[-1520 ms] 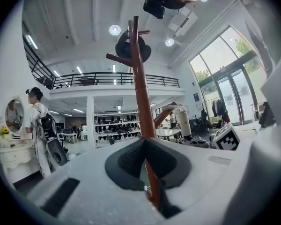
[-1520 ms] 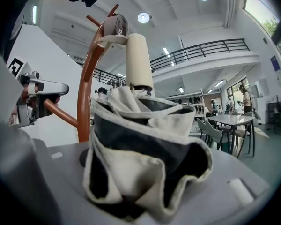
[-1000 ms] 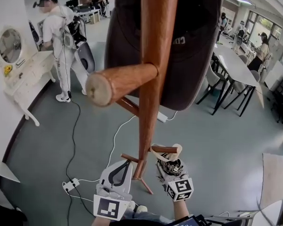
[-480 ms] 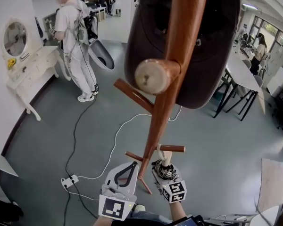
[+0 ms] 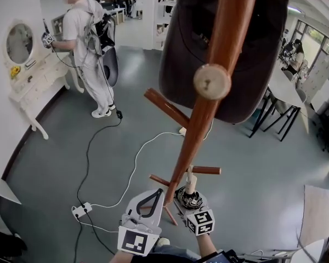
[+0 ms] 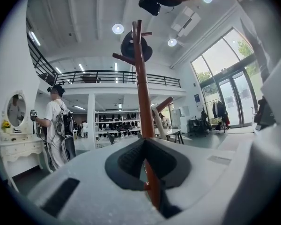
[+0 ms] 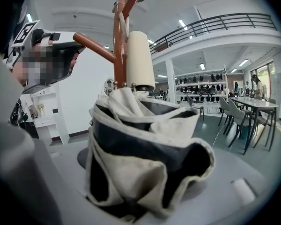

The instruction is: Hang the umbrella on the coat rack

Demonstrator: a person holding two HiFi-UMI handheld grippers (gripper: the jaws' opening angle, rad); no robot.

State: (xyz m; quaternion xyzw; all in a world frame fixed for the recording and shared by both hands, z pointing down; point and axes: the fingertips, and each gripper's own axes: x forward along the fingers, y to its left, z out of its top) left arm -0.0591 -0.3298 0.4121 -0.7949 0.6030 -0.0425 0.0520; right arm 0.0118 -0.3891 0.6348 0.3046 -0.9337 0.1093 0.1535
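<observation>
The wooden coat rack (image 5: pixel 194 141) rises right in front of me, with a dark cap (image 5: pixel 236 53) hanging high on it. A folded cream-and-black umbrella (image 5: pixel 187 198) sits in my right gripper (image 5: pixel 186 196). Its cream handle (image 5: pixel 191 183) points up just below a low peg (image 5: pixel 204 170). The right jaws have just been opening a little, and the bundle (image 7: pixel 140 158) still fills the space between them. My left gripper (image 5: pixel 156 193) hangs beside the rack's foot, shut on nothing. Past its tips shows the pole (image 6: pixel 141 88).
A person in white (image 5: pixel 88 43) stands at a white dressing table (image 5: pixel 35 81) at the far left. Cables and a power strip (image 5: pixel 82 212) lie on the grey floor to the left of the rack. Tables and chairs (image 5: pixel 274 86) fill the right side.
My right gripper has sunk with the umbrella, so the handle now stands under the low peg. The left gripper has stayed put. My viewpoint has shifted, and the person at the back has stepped slightly.
</observation>
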